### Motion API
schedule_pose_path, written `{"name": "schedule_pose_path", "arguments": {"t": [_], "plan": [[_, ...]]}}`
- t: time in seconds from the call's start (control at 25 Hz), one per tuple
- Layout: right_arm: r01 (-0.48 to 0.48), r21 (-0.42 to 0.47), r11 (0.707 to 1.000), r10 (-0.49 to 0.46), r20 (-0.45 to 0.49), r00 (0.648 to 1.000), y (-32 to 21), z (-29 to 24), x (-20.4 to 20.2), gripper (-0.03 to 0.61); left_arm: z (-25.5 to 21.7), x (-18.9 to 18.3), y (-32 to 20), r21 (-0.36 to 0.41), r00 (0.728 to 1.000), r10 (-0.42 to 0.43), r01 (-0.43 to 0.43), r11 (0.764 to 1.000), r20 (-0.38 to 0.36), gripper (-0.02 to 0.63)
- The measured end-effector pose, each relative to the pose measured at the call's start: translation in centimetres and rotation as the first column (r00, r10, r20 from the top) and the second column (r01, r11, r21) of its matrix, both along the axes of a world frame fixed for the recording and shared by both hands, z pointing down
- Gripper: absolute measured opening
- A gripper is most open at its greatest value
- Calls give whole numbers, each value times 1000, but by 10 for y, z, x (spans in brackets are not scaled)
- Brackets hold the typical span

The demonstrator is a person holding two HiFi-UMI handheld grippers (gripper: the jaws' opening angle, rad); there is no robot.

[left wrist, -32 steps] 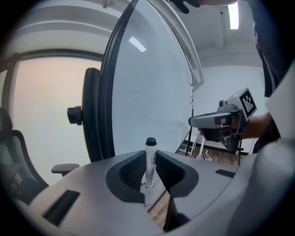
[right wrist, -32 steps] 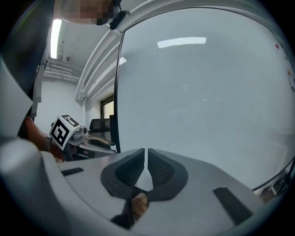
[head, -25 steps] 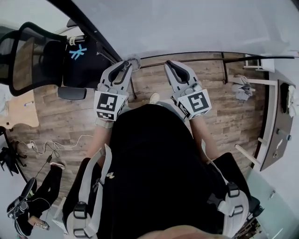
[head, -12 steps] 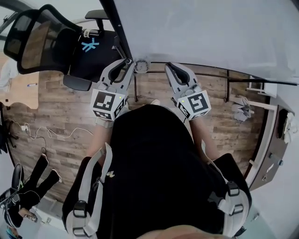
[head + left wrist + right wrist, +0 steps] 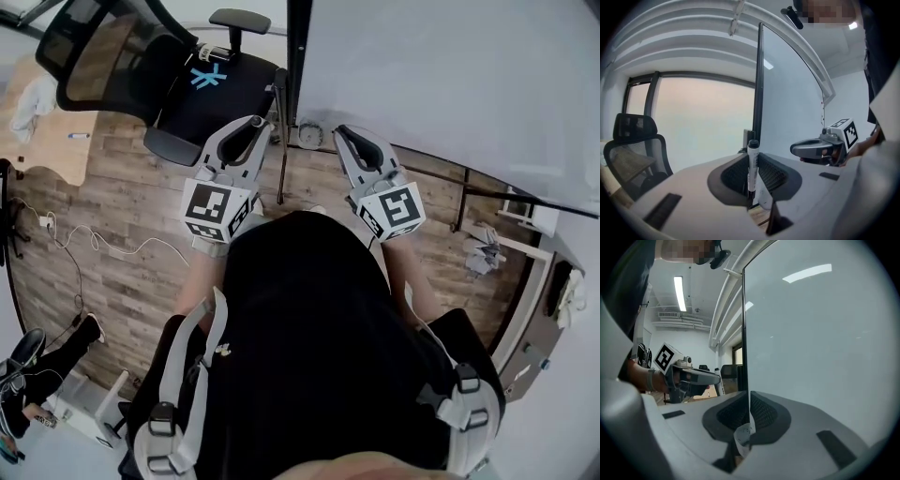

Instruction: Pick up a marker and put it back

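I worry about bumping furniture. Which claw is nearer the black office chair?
Left. The left claw, shut on the marker, hangs right by the black office chair; the right claw is on the left claw's far side, before the whiteboard.

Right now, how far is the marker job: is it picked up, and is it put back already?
Done: the pick-up. In hand: the white marker with a black cap stands upright, clamped in the left hand-held gripper. The right hand-held gripper is shut and empty. Both are near the large white board. Left: putting the marker back; no tray or holder shows in these views.
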State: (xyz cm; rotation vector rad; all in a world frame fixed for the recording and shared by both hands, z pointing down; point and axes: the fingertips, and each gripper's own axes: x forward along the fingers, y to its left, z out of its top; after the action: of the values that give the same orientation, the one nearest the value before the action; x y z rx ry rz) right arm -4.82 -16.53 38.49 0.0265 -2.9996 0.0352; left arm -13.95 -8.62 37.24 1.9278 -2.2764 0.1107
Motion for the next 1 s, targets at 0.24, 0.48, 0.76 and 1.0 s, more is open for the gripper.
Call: {"name": "schedule_pose_path", "arguments": {"t": [0.24,0.48,0.76,1.0], "plan": [[63,3,998,-63,0,998,24,-1,-27,32,4,-24,33,-11,997,-74,74,997,2,72],[115,9,993,-115,-1,993,48,-2,-47,32,8,-43,69,-17,990,-142,143,990,7,72],[173,11,985,-173,-9,985,78,-1,-72,32,16,-65,109,-30,977,-215,215,976,9,72],[197,15,980,-197,-19,980,97,1,-82,32,23,-73,135,-33,968,-252,252,967,-2,72]]}}
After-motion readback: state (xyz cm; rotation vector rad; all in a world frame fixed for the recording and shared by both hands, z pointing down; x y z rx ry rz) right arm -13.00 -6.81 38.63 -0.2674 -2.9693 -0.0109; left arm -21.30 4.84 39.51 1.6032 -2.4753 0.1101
